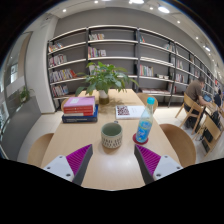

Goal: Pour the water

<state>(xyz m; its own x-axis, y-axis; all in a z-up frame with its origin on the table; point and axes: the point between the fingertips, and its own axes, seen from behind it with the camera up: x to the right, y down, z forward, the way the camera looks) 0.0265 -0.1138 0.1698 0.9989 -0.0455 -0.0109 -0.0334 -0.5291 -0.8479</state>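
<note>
a library-like room with long wall shelves full of books fills the background, and a pale wooden table runs away from the camera with chairs set around it. on the far part of the table stands a potted plant, with a stack of books to one side and an open magazine lying flat on the other. nearer, a clear water bottle with a blue cap stands upright, and just beside it a green patterned cup sits on the table. the gripper hangs released, its fingers spread wide with the cup just ahead of them and the bottle beyond the right finger; neither is touched. as i judge it, nothing of the pour is done: the bottle looks capped and ungrasped, so reaching, gripping, tilting over the cup all remain.
</note>
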